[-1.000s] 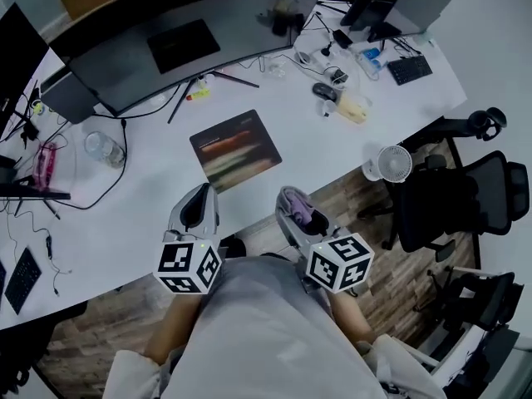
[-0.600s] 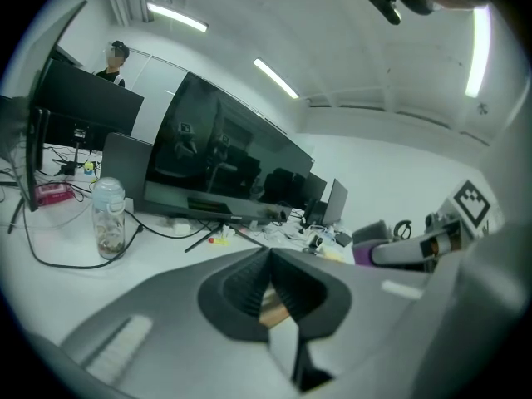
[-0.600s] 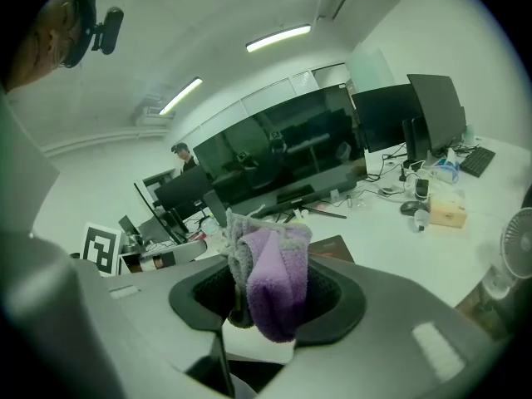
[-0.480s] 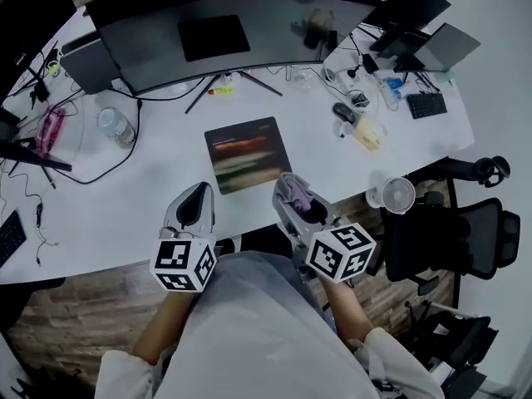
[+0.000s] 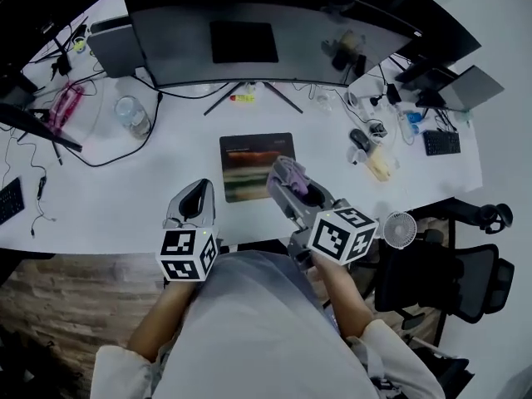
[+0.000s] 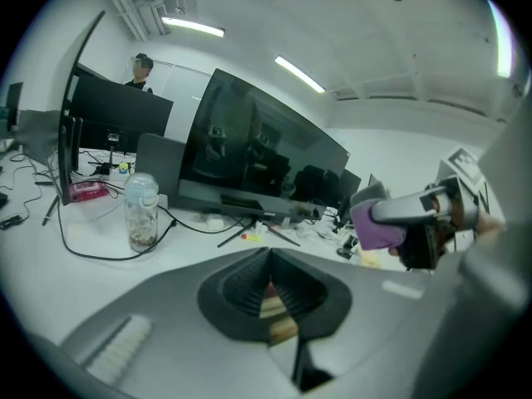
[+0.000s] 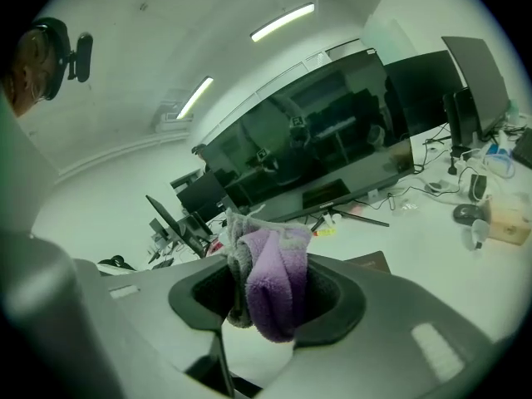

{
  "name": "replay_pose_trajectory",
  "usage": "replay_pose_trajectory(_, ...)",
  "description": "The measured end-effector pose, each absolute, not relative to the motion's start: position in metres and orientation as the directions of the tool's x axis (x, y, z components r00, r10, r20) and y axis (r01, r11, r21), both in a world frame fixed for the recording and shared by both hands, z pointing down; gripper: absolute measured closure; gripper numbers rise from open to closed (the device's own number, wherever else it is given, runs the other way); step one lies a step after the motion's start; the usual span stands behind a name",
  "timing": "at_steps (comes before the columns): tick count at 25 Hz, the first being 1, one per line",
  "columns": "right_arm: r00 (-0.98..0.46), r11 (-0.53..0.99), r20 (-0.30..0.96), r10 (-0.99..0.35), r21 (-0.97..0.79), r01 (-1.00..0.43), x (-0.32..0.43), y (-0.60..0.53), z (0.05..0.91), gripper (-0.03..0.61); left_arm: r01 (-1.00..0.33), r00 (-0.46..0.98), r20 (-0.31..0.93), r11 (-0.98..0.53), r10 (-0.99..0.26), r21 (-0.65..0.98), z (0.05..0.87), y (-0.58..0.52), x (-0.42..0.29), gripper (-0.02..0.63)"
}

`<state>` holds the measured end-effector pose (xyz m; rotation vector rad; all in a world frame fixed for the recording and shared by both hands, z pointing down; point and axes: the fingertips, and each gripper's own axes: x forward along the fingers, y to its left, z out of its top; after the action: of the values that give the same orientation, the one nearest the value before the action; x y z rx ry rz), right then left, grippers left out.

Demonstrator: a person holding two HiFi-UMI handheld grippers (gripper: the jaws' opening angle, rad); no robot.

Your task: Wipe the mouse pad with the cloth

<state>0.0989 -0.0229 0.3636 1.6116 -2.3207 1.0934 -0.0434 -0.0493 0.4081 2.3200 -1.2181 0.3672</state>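
One dark rectangular mouse pad (image 5: 241, 152) lies flat on the white desk (image 5: 125, 198), in front of one wide curved monitor (image 5: 266, 40). One purple and grey fleecy cloth (image 7: 270, 289) is clamped between the jaws of the right gripper (image 5: 285, 177), at the pad's right edge. The left gripper (image 5: 199, 193) is just left of the pad, its jaws together and holding nothing.

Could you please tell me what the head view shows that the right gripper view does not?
Only the head view: the left gripper, a jar, a fan beside the desk, and the whole mouse pad. Only the right gripper view: ceiling lights, and a close look at the jaws shut on the folded cloth. Both: the cloth in the right gripper near the mouse pad's right edge, part of the mouse pad, and the curved monitor.
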Motion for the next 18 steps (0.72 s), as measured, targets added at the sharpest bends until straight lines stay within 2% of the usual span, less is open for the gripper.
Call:
replay_pose_trajectory(7, -0.54, 0.208, 0.46, -0.705, -0.594, -0.778, 0.098, -0.064, 0.374, 0.4, -0.865, 0.501, 0.509, -0.385, -0.7, 0.322, 0.436, -0.059, -0.041, 0.614)
replay_pose_trajectory(11, -0.581, 0.247, 0.474, -0.662, -0.593, -0.766, 0.094, -0.09, 0.386, 0.399, -0.881, 0.472, 0.566, -0.335, -0.676, 0.334, 0.462, -0.061, -0.039, 0.614)
replay_pose_trajectory(18, -0.641, 0.224, 0.483, -0.596, -0.666, -0.711, 0.091, -0.122, 0.411, 0.396, -0.899, 0.438, 0.647, -0.315, -0.625, 0.304, 0.505, -0.058, -0.022, 0.614)
